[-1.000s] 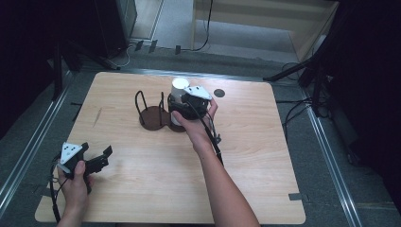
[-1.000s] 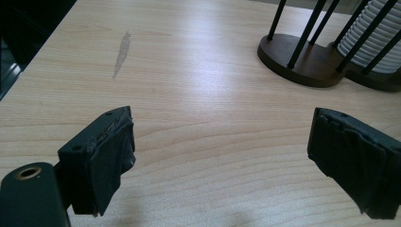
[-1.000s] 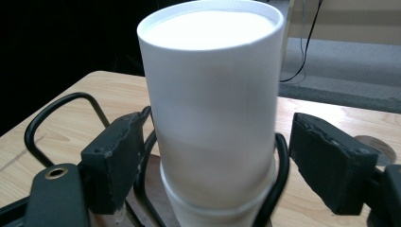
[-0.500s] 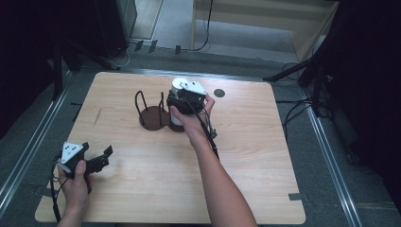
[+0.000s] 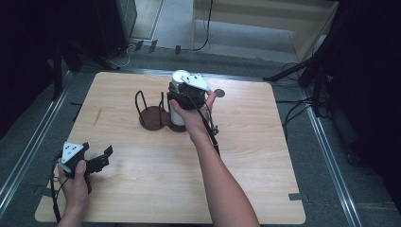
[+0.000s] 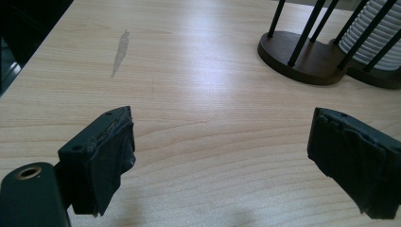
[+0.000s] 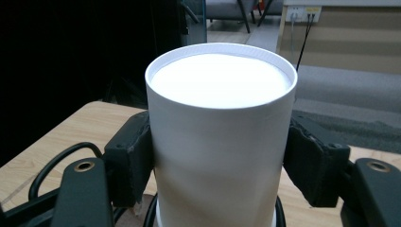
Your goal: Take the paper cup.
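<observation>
Right claw (image 7: pixel 220 161) clamps white cup (image 7: pixel 220 137).

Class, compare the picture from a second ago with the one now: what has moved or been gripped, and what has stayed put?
Little changed. The right gripper stays closed on the white cup at the dark wire rack, its hand shifting only slightly. The left gripper stays open near the table's left front corner. The small dark disc has not moved.
</observation>
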